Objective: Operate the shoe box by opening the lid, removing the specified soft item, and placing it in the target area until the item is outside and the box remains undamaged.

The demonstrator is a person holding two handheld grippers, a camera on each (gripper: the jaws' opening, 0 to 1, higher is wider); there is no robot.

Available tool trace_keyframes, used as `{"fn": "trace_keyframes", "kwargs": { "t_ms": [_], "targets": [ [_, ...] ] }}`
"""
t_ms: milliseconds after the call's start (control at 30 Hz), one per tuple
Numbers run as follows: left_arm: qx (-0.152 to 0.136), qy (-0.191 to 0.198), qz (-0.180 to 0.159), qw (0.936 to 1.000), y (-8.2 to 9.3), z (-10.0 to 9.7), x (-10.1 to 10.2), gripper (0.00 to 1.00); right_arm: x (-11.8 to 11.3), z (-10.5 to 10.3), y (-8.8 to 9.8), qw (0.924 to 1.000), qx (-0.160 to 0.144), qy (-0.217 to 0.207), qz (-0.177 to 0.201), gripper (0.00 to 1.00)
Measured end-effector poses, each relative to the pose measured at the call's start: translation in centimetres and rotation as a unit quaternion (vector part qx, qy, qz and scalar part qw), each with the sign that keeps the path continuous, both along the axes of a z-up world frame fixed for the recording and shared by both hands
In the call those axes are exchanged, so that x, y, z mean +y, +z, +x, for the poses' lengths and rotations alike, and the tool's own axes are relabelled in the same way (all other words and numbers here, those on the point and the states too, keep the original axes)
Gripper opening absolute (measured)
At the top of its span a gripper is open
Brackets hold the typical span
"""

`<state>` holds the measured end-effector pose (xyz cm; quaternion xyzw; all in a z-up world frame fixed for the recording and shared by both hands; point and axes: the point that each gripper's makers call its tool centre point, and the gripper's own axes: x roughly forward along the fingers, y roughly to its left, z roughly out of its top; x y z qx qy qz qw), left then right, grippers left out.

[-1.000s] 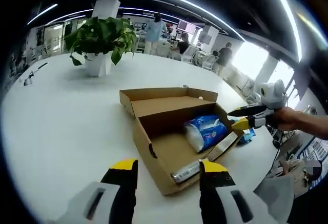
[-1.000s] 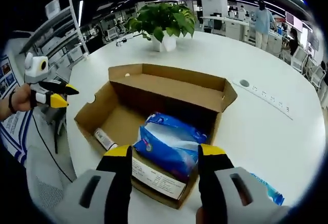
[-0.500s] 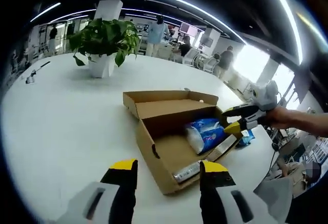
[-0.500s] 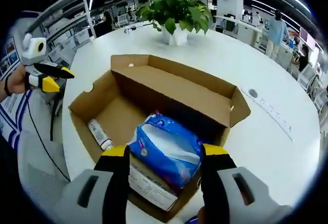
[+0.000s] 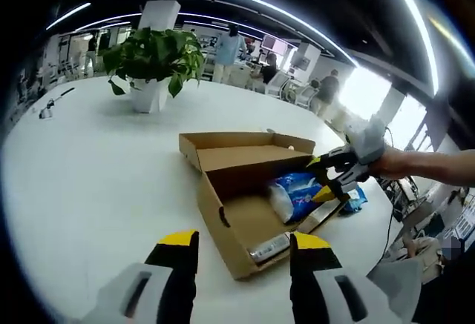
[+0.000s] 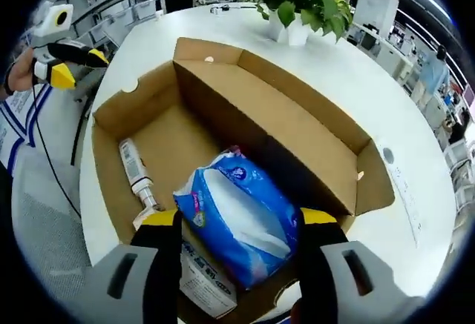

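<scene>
My left gripper hangs back from the shoe box, jaws apart and holding nothing, pointed at the box's near corner across the white table. From there I judge the first step done: the lid is folded open behind the box and the cardboard looks sound, no tears or crushed walls that I can make out.

Inside, a small tube lies along the floor at the left, with a printed carton near the front wall. To the right of the tube sits the blue soft pack, which I take to be the item to remove; it is still in the box, leaning toward the front.

My right gripper is over that pack, jaws spread wide on either side of it. I cannot tell whether they touch it, and they have not closed. So grasping, lifting out and setting down remain. Which spot is the target area I cannot say.
</scene>
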<state>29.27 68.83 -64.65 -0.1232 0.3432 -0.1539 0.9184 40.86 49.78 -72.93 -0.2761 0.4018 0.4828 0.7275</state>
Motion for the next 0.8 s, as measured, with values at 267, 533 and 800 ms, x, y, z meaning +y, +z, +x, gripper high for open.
{"fn": "trace_keyframes", "kwargs": {
  "t_ms": [267, 533, 800],
  "targets": [
    [-0.005, 0.014, -0.009, 0.9998, 0.4, 0.3, 0.5, 0.50, 0.1, 0.9, -2.0, 0.9992, 0.014, 0.027, -0.027, 0.59],
    [0.002, 0.006, -0.006, 1.0000, -0.2, 0.2, 0.4, 0.50, -0.1, 2.3, -3.6, 0.9906, -0.012, 0.102, -0.091, 0.58],
    [0.009, 0.004, -0.005, 0.9999, -0.6, -0.2, 0.7, 0.50, 0.2, 1.3, -5.4, 0.9788, -0.010, 0.144, -0.146, 0.58]
  ]
}}
